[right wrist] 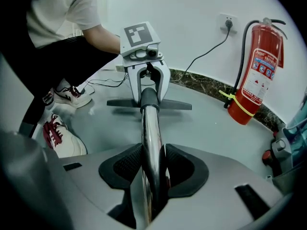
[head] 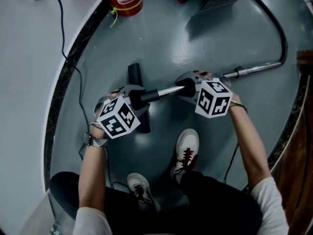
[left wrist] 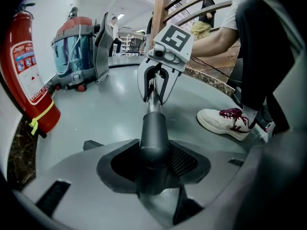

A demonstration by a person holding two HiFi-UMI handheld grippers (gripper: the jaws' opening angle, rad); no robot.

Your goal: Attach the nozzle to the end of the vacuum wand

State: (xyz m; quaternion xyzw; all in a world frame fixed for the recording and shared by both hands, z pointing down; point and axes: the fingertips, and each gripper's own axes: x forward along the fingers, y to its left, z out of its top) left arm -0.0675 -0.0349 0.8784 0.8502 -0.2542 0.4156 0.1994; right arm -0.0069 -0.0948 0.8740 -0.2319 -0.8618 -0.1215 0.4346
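Nozzle (head: 134, 73) neck meets vacuum wand (head: 254, 70) end, head crosswise to wand; left tongs (left wrist: 153, 164) clamped on nozzle neck at wand tip; right tongs (right wrist: 152, 169) clamped on wand's chrome tube, just behind tip

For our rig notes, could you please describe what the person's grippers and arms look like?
Both the left gripper and right gripper have pale grey shells with dark textured pads, each topped by a white cube bearing black square markers. The person wears short white sleeves; a wristband circles the left wrist.
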